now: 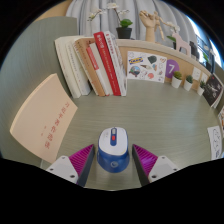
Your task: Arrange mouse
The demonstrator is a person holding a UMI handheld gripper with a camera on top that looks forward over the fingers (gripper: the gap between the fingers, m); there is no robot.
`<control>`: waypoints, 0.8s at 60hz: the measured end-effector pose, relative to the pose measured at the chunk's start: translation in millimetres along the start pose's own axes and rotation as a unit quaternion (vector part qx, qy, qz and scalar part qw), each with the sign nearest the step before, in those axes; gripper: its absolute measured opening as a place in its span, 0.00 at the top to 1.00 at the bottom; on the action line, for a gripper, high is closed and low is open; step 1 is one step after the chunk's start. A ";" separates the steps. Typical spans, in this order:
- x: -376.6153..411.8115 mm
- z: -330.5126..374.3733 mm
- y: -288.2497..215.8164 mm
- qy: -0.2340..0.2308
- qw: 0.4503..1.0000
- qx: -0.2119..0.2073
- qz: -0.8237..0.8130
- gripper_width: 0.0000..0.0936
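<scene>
A white and blue mouse [111, 148] with a red scroll wheel lies on the grey-green desk [160, 110]. It sits between my two fingers, whose magenta pads [82, 160] stand to either side of it. My gripper [113, 162] is open, with a small gap between each pad and the mouse's sides. The mouse rests on the desk on its own.
A row of leaning books [92, 66] stands beyond the mouse. A beige booklet [45, 117] lies to the left. Further back to the right are a picture card [146, 66], small potted plants [179, 77] and a wooden hand model [150, 24].
</scene>
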State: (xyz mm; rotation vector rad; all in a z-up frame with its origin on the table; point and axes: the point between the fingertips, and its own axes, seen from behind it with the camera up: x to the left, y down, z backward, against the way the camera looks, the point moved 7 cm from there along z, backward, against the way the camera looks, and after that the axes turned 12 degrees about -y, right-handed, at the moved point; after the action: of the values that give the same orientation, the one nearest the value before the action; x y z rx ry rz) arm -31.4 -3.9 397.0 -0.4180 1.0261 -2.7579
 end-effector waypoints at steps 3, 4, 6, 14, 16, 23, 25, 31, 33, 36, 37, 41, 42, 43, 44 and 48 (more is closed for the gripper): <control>-0.3 -7.1 -2.2 0.003 1.000 -0.001 -0.003 0.22; -5.1 -4.1 -9.0 0.006 1.000 -0.002 -0.003 0.24; -16.0 2.0 -21.3 0.012 1.000 -0.003 -0.007 0.31; -19.9 -2.0 -24.6 0.014 1.000 0.007 0.004 0.43; -10.5 -8.7 -14.4 0.014 1.000 0.005 0.006 0.45; -10.3 -15.6 -13.7 0.014 1.000 0.004 0.005 0.57; -12.5 -15.9 -16.2 0.012 1.000 0.007 0.004 0.60; -10.8 -17.6 -14.8 0.001 1.000 0.015 0.004 0.61; -13.4 -17.3 -17.1 -0.005 1.000 0.016 0.003 0.61; -16.5 -15.6 -20.3 -0.020 0.999 0.026 0.003 0.61; -20.0 -14.3 -22.8 -0.021 0.999 0.030 0.003 0.61; -28.3 8.4 -44.9 -0.036 0.999 0.014 0.011 0.60; -33.8 16.7 -54.4 -0.037 0.999 0.004 0.008 0.60; -39.9 26.0 -64.4 -0.038 0.999 -0.007 0.006 0.60; -44.7 36.0 -72.8 -0.040 0.999 -0.017 0.007 0.60; -81.2 105.3 -106.5 -0.034 0.997 -0.064 0.018 0.60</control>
State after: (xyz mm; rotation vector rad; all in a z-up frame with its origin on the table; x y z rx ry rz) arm 72.5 31.9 527.3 -0.5017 1.1857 -2.6356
